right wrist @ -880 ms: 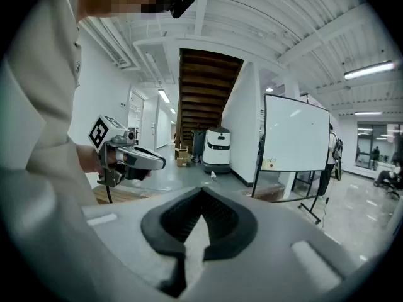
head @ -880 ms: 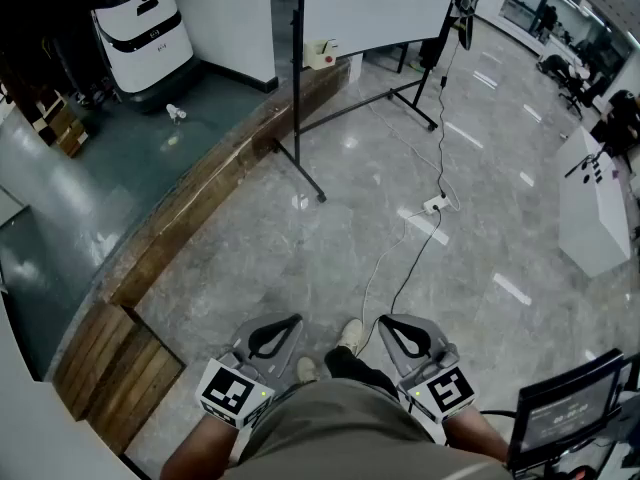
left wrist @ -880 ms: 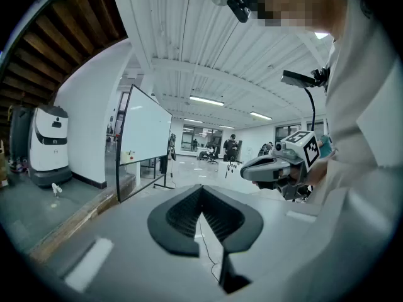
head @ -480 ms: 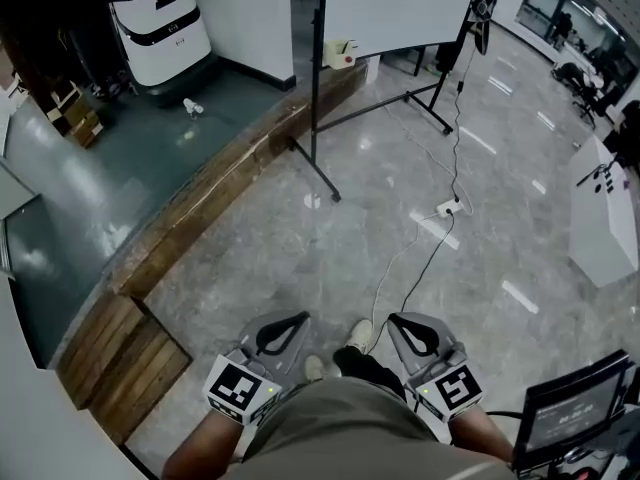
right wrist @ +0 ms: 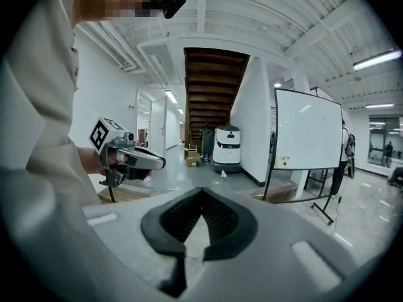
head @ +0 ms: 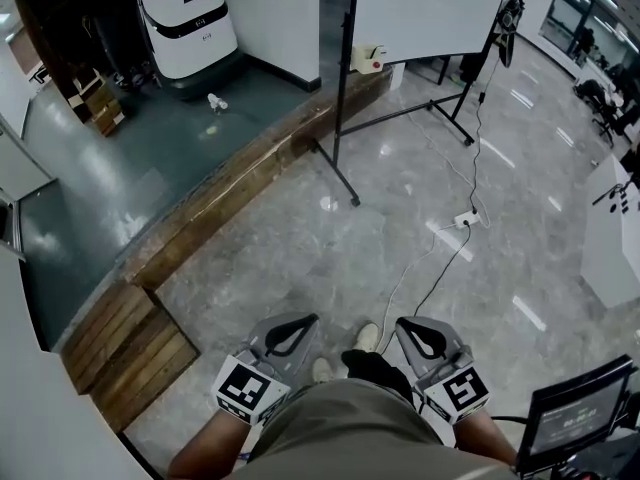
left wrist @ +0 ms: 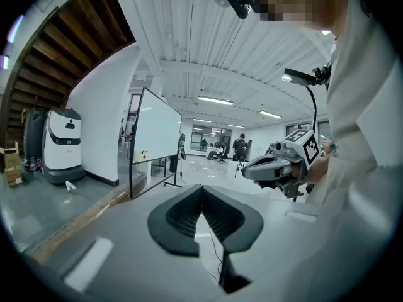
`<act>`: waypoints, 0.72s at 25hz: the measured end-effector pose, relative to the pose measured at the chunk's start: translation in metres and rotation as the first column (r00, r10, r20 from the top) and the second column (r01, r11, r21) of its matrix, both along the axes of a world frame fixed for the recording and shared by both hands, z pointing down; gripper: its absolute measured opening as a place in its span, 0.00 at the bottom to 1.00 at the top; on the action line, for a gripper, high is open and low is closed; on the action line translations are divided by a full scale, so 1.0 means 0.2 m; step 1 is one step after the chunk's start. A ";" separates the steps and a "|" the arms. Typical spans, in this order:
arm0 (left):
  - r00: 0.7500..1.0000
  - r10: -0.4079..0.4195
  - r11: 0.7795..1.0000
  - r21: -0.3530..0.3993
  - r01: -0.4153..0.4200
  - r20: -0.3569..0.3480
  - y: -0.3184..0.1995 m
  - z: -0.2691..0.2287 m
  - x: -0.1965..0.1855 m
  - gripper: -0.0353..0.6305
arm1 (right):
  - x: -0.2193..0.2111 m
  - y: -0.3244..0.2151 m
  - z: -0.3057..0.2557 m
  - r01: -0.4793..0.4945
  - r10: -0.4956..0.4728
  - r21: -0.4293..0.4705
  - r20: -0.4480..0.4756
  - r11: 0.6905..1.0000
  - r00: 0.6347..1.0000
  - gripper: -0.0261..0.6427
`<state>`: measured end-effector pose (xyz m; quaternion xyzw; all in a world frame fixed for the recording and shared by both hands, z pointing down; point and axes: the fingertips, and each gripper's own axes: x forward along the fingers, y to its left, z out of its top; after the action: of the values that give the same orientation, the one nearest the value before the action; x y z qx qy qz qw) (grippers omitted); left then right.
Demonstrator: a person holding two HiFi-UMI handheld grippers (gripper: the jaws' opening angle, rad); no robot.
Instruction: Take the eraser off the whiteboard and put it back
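Two grippers: the left gripper (head: 300, 325) and the right gripper (head: 408, 326) sit side by side at the bottom middle of the head view, in front of the person's torso.
Left jaws: tips together in the left gripper view, with only floor showing through the loop behind them.
Right jaws: closed tip to tip in the right gripper view, with nothing between them.
Whiteboard: the whiteboard (head: 430, 8) stands on a wheeled stand at the top middle of the head view, well apart from both grippers. Its top is cut off by the frame edge and its face looks blank.
Task's thing: a small pale object (head: 369, 58) with a red spot sits at the board's lower left corner. It is too small to confirm as the eraser.
Hidden: the person's trousers cover both wrists and most of the shoes (head: 365, 336).
Cut off: a dark screen (head: 575, 418) sits at the lower right corner, only partly in frame.
Writing: the screen's lines are too blurred to read. A dark mark on the white machine (head: 190, 23) at the upper left is too small to read. The gripper cubes carry only black-and-white square patterns.
Floor: a cable (head: 430, 268) runs from a socket strip (head: 465, 218) towards the person's feet.
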<state>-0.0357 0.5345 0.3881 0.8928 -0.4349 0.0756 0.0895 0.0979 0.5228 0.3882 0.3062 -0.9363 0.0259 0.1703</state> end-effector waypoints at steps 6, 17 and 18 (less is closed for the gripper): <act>1.000 -0.017 0.999 -0.033 0.018 0.008 -0.07 0.06 0.01 0.06 | -0.01 -0.10 0.02 0.025 -0.026 -0.016 -0.038 1.000 0.999 0.04; 0.998 -0.041 0.999 -0.016 0.042 0.045 -0.57 -0.02 0.14 0.06 | 0.09 -0.64 -0.02 0.034 -0.035 0.007 0.069 0.999 0.997 0.04; 0.998 -0.038 0.999 -0.014 0.039 0.047 -0.63 -0.04 0.16 0.06 | 0.11 -0.69 -0.03 0.036 -0.036 0.010 0.068 0.999 0.997 0.04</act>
<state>-0.0030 0.4086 0.3810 0.8816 -0.4535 0.0978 0.0872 0.1202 0.3838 0.3816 0.2890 -0.9470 0.0290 0.1371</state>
